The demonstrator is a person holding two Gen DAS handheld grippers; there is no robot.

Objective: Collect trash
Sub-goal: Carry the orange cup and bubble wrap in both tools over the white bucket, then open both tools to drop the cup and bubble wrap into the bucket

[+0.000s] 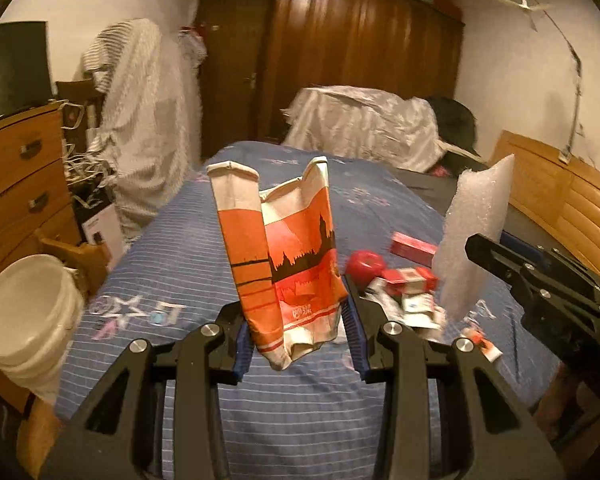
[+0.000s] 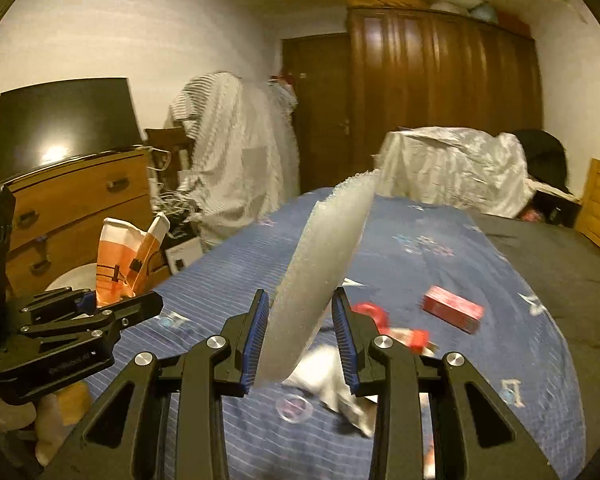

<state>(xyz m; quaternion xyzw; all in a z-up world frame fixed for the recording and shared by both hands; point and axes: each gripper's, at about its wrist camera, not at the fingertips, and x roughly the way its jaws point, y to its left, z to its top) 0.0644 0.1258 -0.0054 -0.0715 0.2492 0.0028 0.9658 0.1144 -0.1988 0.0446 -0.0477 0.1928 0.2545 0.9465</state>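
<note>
While your left gripper (image 1: 300, 344) clasps the orange paper bag (image 1: 284, 256), its print too blurred to read, your right gripper (image 2: 302, 340) pinches the white foam sheet (image 2: 320, 272).

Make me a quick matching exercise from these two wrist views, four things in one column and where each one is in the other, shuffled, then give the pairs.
Things:
1. orange paper bag
2. bubble wrap sheet
3. red box
4. white bucket

Places:
A. lying on the blue bedspread
B. between the left gripper fingers
C. beside the bed, near the wooden dresser
D. between the right gripper fingers

Pairs: 1-B, 2-D, 3-A, 4-C
</note>
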